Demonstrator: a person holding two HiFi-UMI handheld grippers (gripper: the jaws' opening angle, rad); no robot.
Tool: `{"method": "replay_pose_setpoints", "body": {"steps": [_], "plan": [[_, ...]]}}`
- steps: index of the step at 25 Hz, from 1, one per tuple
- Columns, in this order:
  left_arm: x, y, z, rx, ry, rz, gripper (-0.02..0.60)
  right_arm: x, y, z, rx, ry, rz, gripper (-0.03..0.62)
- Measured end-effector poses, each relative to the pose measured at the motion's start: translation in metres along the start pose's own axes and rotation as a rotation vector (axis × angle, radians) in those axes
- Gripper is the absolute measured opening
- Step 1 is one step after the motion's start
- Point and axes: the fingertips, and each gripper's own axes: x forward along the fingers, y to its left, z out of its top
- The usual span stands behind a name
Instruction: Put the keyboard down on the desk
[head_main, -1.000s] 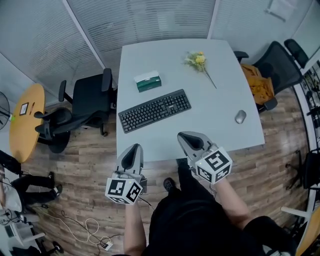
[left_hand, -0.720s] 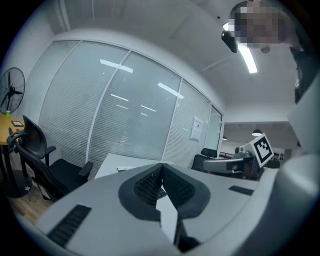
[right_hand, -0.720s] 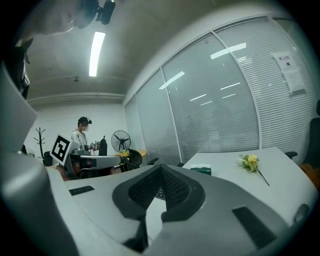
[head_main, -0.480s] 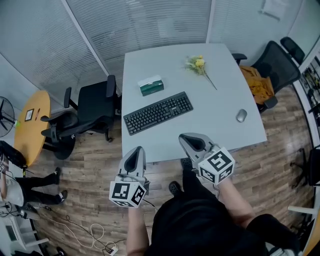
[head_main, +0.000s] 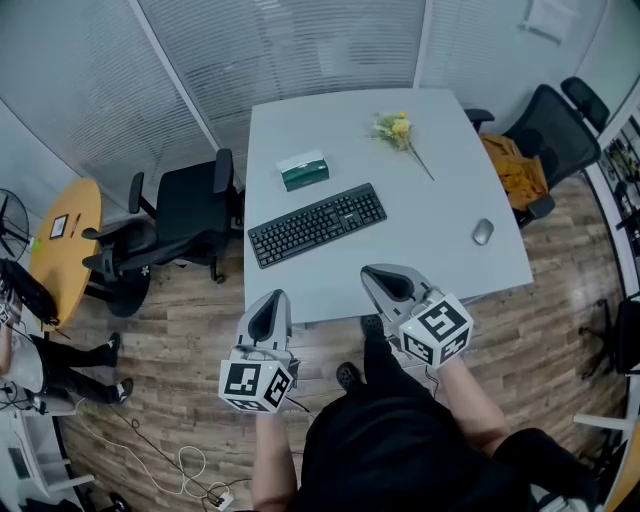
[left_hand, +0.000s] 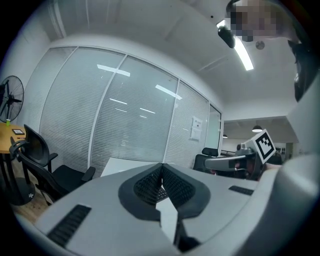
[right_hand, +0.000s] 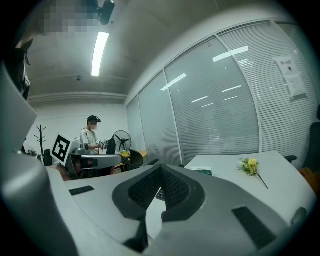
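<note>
Well to the left of the left gripper (head_main: 272, 300), a round wooden table (head_main: 60, 240) and a black office chair (head_main: 185, 215) stand on the plank floor (head_main: 180, 330), and a standing fan (head_main: 8, 218) is cut off by the head view's edge. That gripper is held at the near edge of the grey desk (head_main: 440, 190), its jaws pressed together with nothing between them. Ahead of it and slightly right, the black keyboard (head_main: 317, 224) lies flat and slanted on the desk, apart from both grippers. A green tissue box (head_main: 304, 170) sits beyond it, and a sprig of yellow flowers (head_main: 398, 128) lies farther back. The right gripper (head_main: 375, 273), likewise clenched on nothing, is also at the near edge, with the keyboard ahead to its left. Only bare desktop lies between each gripper and the keyboard. To its right front is a grey mouse (head_main: 482, 232). Past the desk's right side stands a second black chair (head_main: 548, 125) with something orange (head_main: 512, 165) on its seat, too crumpled to name. In both gripper views the gripper's own housing covers most of the desk, so the keyboard shows only as a sliver behind the closed jaws.
</note>
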Motion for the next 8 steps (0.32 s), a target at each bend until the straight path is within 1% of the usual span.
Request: {"method": "replay_pose_setpoints", "body": {"steps": [8], "plan": [[-0.0008, 0.0055, 0.0009, -0.004, -0.006, 0.008, -0.002, 0.001, -0.0013, -0.0023, -0.005, 0.005, -0.002, 0.008]]}}
